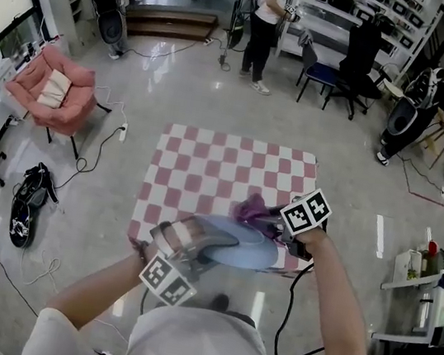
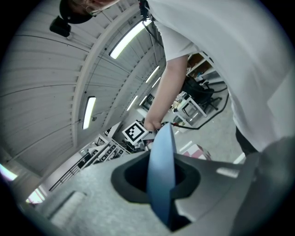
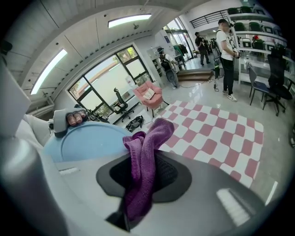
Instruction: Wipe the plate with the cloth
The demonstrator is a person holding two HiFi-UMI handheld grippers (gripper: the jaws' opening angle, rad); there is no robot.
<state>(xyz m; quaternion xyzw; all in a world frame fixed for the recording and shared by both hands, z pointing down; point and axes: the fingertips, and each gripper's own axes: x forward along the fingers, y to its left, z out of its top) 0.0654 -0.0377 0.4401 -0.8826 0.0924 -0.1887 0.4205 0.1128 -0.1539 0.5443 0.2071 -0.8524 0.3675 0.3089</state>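
- Left gripper (image 2: 160,182): jaws closed on the rim of the plate (image 2: 162,147), which shows edge-on between them.
- Plate: light blue, carried clear of the surface, above the near edge of the pink-and-white checked tabletop (image 1: 206,170).
- Right gripper (image 3: 144,179): jaws clamped on the bunched purple cloth (image 3: 144,152). The loose end sticks out ahead of the jaws.
- Cloth position: at the plate's far right rim in the head view. In the right gripper view it lies just beside the plate's face.
- Step in hand, by judgement: bringing cloth to plate, with the wipe at or near its start.
- Next move calls for: pressing the loose end flat onto the blue face and sweeping across it, while the left grip holds the plate steady against the push.
- Hard to make out: whether cloth and plate touch, and any dirt on the plate. The plate's underside is hidden, and motion blur softens it in the head view.
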